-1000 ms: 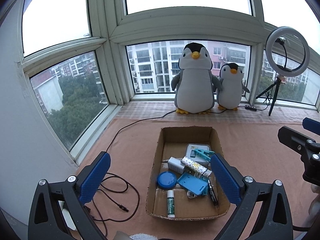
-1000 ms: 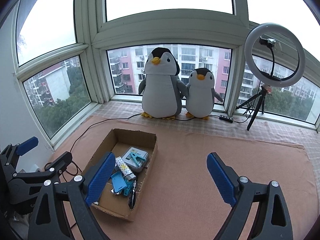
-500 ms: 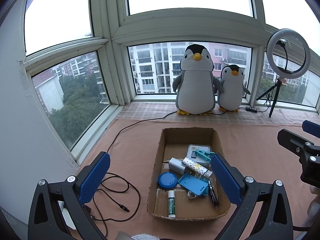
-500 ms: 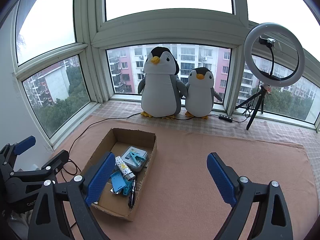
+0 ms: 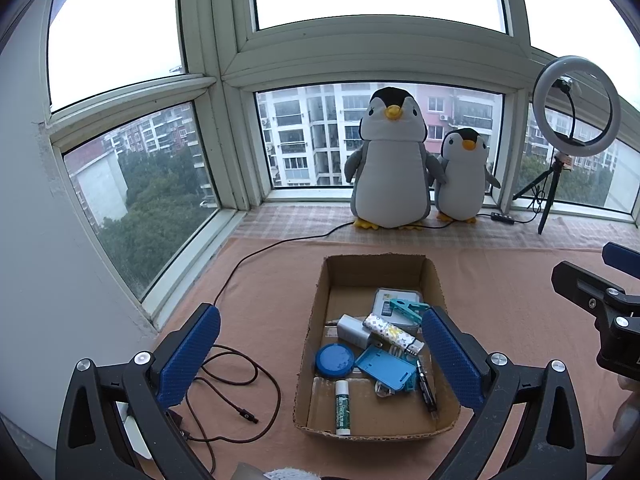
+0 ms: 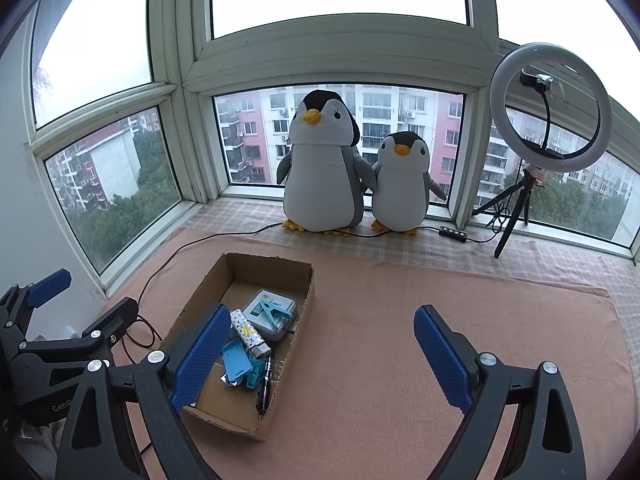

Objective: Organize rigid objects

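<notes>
Both tongs hang above a peach-coloured mat [image 6: 380, 340] on a bay-window ledge, and neither has hold of anything. The left tongs [image 5: 320, 344] stand wide apart, their blue pads on either side of the open cardboard box [image 5: 376, 272] below them, clear of it. The right tongs [image 6: 324, 352] are spread just as wide over bare mat to the right of the box, with nothing between the pads.

All the rigid items lie inside the box. At the near end a green-and-white lip balm stick [image 5: 342, 404] lies lengthwise, with a round blue lid [image 5: 334, 360] just behind it. A light blue plastic card holder [image 5: 385, 368] sits in the middle, and a dark pen [image 5: 426, 388] lies along the right wall. Behind them rest a white charger plug [image 5: 352, 330], a patterned lighter [image 5: 392, 334], and a teal clip [image 5: 406, 308] on top of a grey tin [image 5: 386, 300].

A dark cable [image 5: 236, 388] coils on the mat left of the box. At the window stand a large plush penguin [image 5: 392, 168], a small plush penguin [image 5: 464, 180] and a ring light [image 5: 576, 106] on a tripod.
</notes>
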A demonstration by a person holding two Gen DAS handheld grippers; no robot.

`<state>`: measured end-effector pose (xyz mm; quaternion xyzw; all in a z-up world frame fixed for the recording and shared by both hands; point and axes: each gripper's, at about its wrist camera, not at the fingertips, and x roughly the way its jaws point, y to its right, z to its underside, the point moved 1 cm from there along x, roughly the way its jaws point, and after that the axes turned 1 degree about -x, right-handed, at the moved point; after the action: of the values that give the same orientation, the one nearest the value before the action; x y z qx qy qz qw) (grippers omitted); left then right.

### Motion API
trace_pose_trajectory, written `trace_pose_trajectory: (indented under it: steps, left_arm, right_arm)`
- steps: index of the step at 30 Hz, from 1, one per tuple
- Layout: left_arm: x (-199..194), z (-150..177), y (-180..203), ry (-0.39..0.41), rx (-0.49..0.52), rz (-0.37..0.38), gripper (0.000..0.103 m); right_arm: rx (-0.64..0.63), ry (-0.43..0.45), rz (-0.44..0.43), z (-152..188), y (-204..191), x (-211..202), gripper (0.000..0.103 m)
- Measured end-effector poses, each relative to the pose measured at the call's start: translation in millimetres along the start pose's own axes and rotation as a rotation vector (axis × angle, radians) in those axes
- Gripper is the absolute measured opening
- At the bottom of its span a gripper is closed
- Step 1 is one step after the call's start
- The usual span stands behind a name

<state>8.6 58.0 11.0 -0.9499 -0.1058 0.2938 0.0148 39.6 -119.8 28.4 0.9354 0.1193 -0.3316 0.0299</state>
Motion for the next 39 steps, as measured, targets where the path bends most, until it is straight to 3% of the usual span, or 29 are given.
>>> trace_pose_trajectory:
  steps: [39]
  left_arm:
    - [1.1, 0.6, 0.5, -0.006, 0.002, 0.001, 0.102]
  right_arm:
    - [0.009, -0.016, -0.002, 3.7, 1.4, 5.5, 0.091]
